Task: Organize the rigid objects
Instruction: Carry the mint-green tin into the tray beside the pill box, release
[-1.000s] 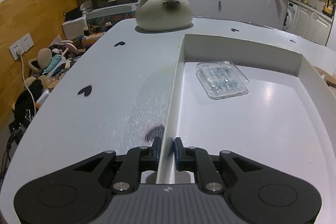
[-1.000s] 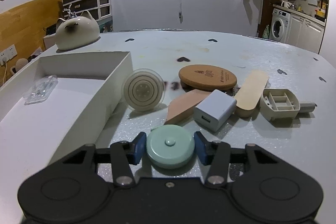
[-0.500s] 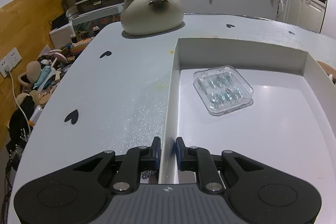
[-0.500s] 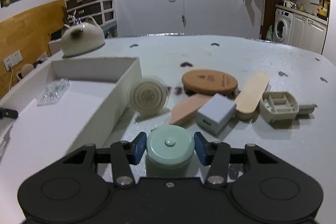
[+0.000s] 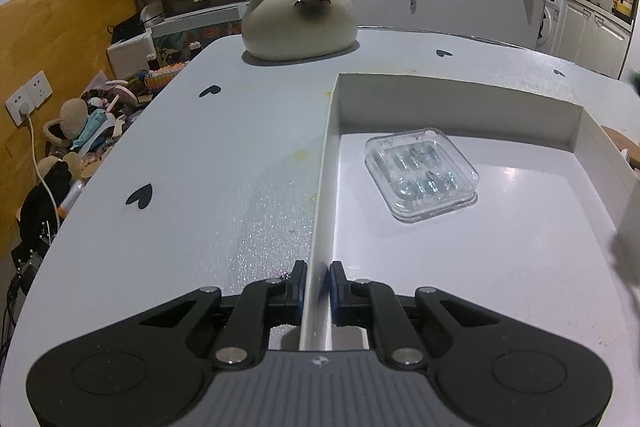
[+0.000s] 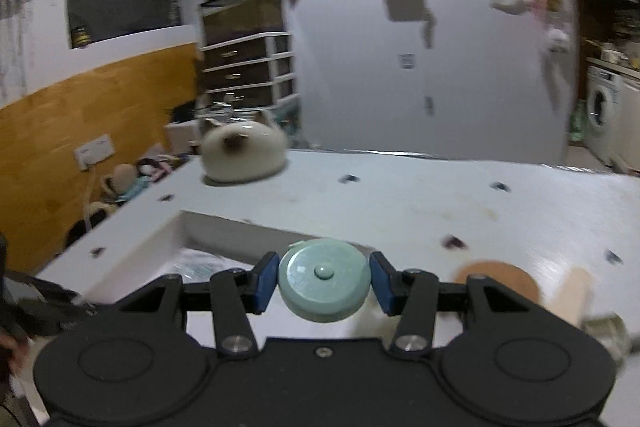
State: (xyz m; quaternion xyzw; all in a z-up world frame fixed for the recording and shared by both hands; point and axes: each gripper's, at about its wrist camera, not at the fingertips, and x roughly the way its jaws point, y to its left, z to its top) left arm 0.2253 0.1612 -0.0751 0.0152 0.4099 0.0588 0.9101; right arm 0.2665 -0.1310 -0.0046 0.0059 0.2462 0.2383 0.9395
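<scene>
**Green disc held aloft; tray wall pinched**

The right gripper [image 6: 324,282] clasped the round mint-green disc [image 6: 323,281] by its rim, clear of the table [image 6: 420,203], flat face with centre nub tilted toward the camera; being round, it showed no long axis. The left gripper [image 5: 318,293], jaws just closing further, pinched the white tray [image 5: 460,99] by its left wall. A clear blister case [image 5: 422,174] lay inside. A cat-shaped ceramic [image 5: 300,23] stood beyond; a brown coaster [image 6: 500,281] lay right.
</scene>
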